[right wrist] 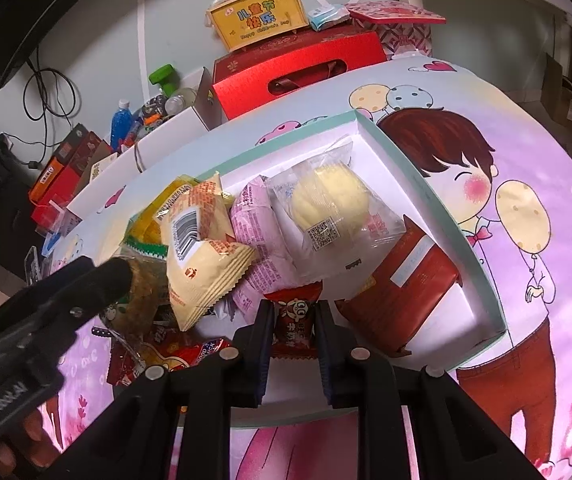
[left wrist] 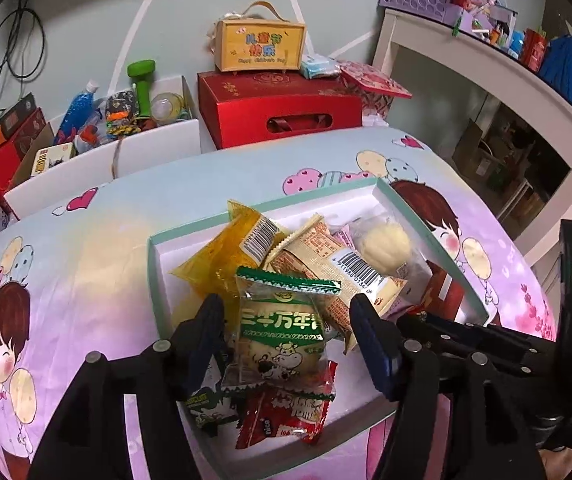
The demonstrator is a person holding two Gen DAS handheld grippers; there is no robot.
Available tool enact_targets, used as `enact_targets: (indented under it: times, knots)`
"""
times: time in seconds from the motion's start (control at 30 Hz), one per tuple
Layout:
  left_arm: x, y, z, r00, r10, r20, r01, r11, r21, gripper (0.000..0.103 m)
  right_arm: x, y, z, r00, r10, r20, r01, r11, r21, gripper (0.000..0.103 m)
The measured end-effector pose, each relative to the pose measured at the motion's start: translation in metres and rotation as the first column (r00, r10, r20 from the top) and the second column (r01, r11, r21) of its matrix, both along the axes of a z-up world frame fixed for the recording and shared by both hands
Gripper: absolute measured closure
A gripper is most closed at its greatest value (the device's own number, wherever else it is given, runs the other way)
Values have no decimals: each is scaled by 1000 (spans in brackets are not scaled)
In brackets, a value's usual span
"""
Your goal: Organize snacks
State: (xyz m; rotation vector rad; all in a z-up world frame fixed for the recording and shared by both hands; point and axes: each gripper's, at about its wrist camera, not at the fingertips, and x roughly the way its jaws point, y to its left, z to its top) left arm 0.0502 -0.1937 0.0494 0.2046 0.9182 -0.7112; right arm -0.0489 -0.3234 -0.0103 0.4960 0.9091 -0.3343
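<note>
Between the left gripper's (left wrist: 286,328) parted jaws, in the left wrist view, lies a green-edged cake packet (left wrist: 280,328) atop the pile in the teal-rimmed gift box (left wrist: 426,216). The pads stand clear of its sides, so nothing is held. It looks light, puffy and slick-filmed, the cake inside crushable; the crimped end seam seems the safest hold.

Over in the right wrist view, the right gripper (right wrist: 295,320) is nearly closed, pinching a small red candy wrapper (right wrist: 295,316) near the box's front edge. That piece is tiny, crinkly, likely to slip.
</note>
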Motion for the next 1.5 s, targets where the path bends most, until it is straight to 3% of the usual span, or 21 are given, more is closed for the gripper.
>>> enact_targets:
  times: [0.1,0.13,0.17,0.3,0.37,0.5,0.57,0.83,1.07,1.27,1.5]
  knots:
    - [-2,10,6,1000,23,12,-23,1000,-11,24,1,1,2,1000,-3,-13,3,1000,-18,64]
    - [-3,15,7,999,36,20,-36,999,-12,22,1,2,2,1000,-6,-18,5,1000,-26,48]
    - [-3,19,8,999,47,25,-47,999,-10,19,1,3,4,1000,-12,-22,11,999,-37,41]
    - [-3,43,5,991,131,41,-131,991,0,16,-1,11,11,1000,-8,-22,6,997,-80,40]
    - [0,56,0,984,175,33,-176,984,8,8,-1,16,13,1000,5,-26,-7,996,-91,27]
    - [1,82,-11,964,263,33,-264,963,46,7,-1,29,11,999,36,-38,-40,993,-115,12]
    - [-1,92,-16,956,292,38,-294,953,67,7,-2,37,11,998,51,-37,-56,990,-129,0]
    - [-15,127,-39,932,361,-23,-354,923,148,6,-8,74,10,993,116,-34,-120,978,-171,0]
    - [-37,142,-43,931,365,-18,-356,917,179,6,-18,100,4,988,147,-51,-154,970,-187,0]
    - [-45,149,-45,923,384,-35,-373,911,173,7,-22,106,4,987,150,-54,-158,967,-202,0]
    - [-40,157,-46,896,444,-34,-429,881,201,7,-23,100,5,989,138,-50,-146,968,-202,0]
